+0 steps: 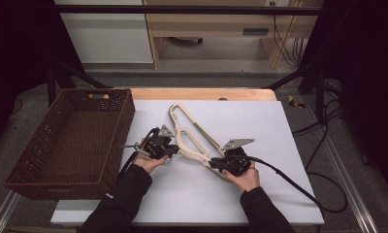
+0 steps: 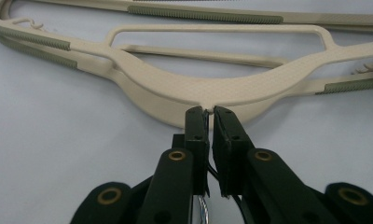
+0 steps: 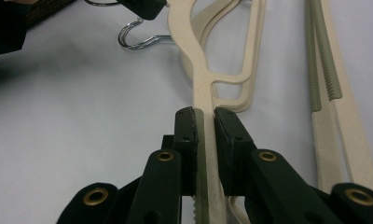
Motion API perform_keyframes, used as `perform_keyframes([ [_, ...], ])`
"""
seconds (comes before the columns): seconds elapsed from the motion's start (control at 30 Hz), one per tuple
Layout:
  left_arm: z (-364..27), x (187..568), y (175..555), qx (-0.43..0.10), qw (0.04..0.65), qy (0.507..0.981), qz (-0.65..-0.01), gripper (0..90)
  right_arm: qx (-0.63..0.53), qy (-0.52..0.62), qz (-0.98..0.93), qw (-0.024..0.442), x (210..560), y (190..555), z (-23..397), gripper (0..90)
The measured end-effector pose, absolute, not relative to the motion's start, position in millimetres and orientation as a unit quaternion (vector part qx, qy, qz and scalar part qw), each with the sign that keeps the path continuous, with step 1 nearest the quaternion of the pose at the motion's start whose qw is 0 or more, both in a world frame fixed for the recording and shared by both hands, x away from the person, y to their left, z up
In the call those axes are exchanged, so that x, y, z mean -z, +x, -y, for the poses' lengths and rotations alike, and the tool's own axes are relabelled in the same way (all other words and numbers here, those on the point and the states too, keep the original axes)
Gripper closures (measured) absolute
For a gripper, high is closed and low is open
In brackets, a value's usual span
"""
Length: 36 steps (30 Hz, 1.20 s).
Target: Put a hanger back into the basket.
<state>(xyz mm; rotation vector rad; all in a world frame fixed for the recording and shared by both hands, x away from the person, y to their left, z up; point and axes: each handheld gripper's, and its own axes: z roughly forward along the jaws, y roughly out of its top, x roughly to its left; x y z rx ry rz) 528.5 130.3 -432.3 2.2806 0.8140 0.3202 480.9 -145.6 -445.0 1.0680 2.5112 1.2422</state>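
Cream plastic hangers (image 1: pixel 192 141) with grey-green ribbed strips lie overlapping on the white board, at least two of them. My left gripper (image 1: pixel 172 149) is at the neck of the nearest hanger (image 2: pixel 198 91). Its jaws (image 2: pixel 210 112) are shut on the thin metal hook stem, and the wire shows between them lower down. My right gripper (image 1: pixel 215 164) is shut on one hanger arm (image 3: pixel 196 60), which runs straight out between its jaws (image 3: pixel 204 114). The chrome hook (image 3: pixel 138 41) curls on the board by the left gripper's tip in the right gripper view.
A dark brown wicker basket (image 1: pixel 119 131) with nothing in it stands at the left, touching the white board (image 1: pixel 260 121). The board lies on a wooden table whose far edge (image 1: pixel 202 93) shows. A black cable (image 1: pixel 289 182) trails right from my right gripper.
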Motion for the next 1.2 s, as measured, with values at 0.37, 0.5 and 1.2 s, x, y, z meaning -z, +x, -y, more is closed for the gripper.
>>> perform_keyframes([
  [0.37, -127.5, 429.1, 521.7, -0.143, 0.327, 0.886, -0.297, 87.8, -0.419, 0.346, -0.837, 0.066, 446.9, 479.4, 146.8, 79.4],
  [0.5, -127.9, 427.3, 520.3, -0.131, 0.325, 0.886, -0.303, 88.2, -0.416, 0.343, -0.84, 0.063, 447.3, 478.0, 147.4, 79.1],
  [1.2, -114.6, 411.3, 502.9, -0.127, 0.313, 0.892, -0.301, 88.4, -0.473, 0.315, -0.811, 0.139, 428.7, 481.1, 124.0, 40.3],
])
